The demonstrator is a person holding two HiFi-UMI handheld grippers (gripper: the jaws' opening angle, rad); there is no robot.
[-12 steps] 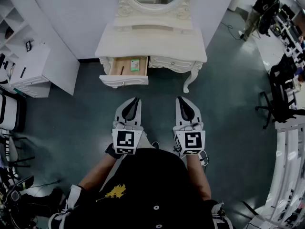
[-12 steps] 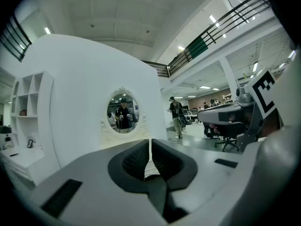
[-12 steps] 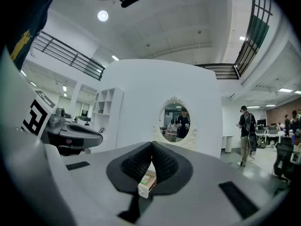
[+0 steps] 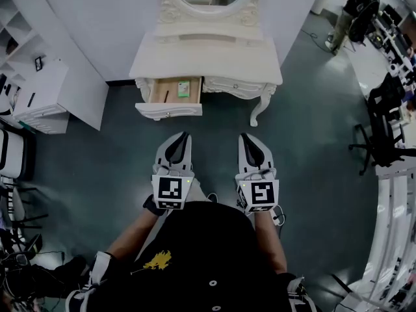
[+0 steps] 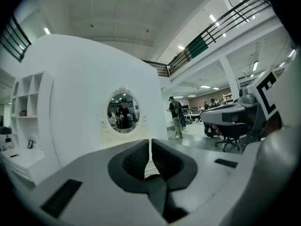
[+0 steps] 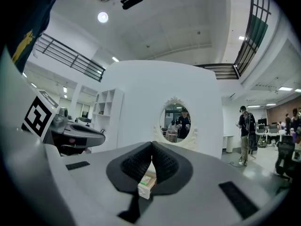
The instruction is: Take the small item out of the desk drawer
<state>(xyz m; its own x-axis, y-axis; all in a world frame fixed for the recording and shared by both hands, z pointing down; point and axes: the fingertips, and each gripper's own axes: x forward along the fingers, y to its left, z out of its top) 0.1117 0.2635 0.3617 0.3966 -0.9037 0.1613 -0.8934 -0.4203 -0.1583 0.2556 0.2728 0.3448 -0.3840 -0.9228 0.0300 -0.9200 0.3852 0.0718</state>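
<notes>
A white vanity desk stands ahead of me against the white wall, and its left drawer is pulled open. A small green item lies inside at the right, with a thin dark object to its left. My left gripper and right gripper hang side by side above the floor, short of the desk, both shut with nothing between the jaws. The left gripper points at the desk's oval mirror. Under the right gripper's closed tips, the open drawer shows far off.
A white shelf unit stands at the left. Office chairs and desks line the right side, with a person standing at the far right. The desk's curved leg stands at the right of the drawer. Grey floor lies between me and the desk.
</notes>
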